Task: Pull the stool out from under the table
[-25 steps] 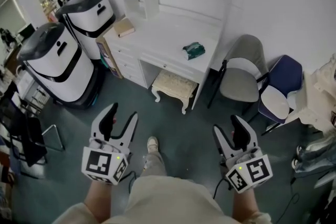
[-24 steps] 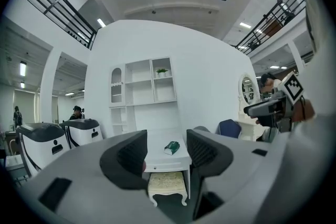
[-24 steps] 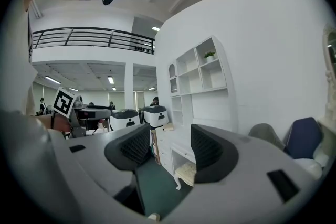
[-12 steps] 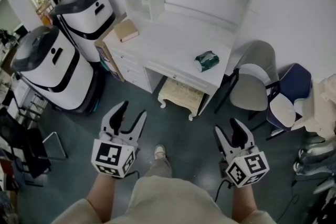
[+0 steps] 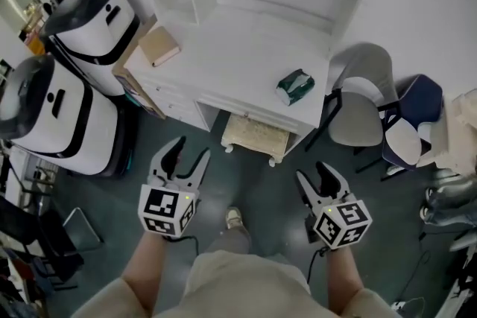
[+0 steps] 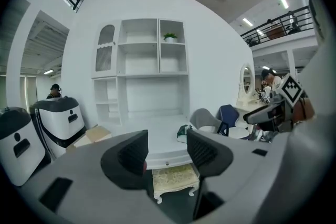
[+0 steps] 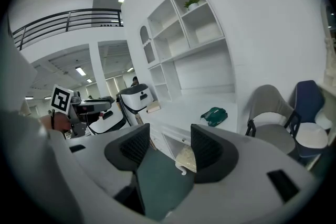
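White table [image 5: 231, 59], stool [image 5: 256, 135] tucked under, chair [image 5: 358, 106] alongside

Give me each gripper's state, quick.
Left gripper: open, holding nothing.
Right gripper: open, holding nothing.

the back half of the cream cushioned stool with curled white legs [image 5: 256, 134] sits out of sight under the white desk [image 5: 238, 48]; from my head i see only its front edge and two legs. in the right gripper view one jaw of my right gripper [image 7: 169, 141] covers most of it, leaving a sliver. the dark green bundle [image 5: 295, 86] on the desk is too small to identify. the white-and-black rounded machine [image 5: 45, 112] runs off the left edge.
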The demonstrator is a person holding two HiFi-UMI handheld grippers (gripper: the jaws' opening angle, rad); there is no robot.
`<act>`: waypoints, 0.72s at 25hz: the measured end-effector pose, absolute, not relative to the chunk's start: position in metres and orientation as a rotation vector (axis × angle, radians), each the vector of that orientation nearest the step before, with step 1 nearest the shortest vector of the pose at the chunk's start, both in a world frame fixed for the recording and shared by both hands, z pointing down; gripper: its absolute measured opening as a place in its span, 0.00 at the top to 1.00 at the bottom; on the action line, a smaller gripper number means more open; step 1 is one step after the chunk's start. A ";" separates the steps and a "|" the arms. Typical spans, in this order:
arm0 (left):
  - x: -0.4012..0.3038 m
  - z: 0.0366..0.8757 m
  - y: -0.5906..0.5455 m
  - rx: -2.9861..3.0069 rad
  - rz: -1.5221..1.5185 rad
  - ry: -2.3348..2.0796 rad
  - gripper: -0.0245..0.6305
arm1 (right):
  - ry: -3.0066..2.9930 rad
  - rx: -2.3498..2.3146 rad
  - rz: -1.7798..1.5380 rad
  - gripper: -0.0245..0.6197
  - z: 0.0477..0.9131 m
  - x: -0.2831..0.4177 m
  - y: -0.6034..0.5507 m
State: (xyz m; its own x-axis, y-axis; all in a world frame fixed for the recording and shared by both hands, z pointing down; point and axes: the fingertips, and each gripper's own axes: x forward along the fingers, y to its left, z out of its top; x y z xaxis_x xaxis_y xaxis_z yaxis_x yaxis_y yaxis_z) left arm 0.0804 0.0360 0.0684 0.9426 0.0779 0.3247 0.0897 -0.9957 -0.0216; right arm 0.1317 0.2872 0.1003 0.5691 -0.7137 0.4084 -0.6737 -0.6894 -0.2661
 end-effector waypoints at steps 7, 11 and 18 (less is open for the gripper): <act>0.138 0.127 0.010 -3.045 -0.661 -0.262 0.60 | 1.074 -2.697 -0.916 0.58 0.156 0.172 0.268; 0.164 0.159 0.001 -3.043 -0.729 -0.290 0.60 | 1.042 -2.697 -0.974 0.58 0.184 0.192 0.263; 0.190 0.218 0.000 -3.027 -0.899 -0.295 0.60 | 1.032 -2.646 -1.080 0.58 0.226 0.219 0.263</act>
State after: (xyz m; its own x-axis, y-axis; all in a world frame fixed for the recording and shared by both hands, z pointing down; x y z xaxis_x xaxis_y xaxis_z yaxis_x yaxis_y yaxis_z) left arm 0.1904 0.0002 0.2175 0.8220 0.1863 0.5382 0.1694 -0.9822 0.0812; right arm 0.2187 0.2629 0.2264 0.5179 -0.6267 0.5822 -0.5536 -0.7644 -0.3303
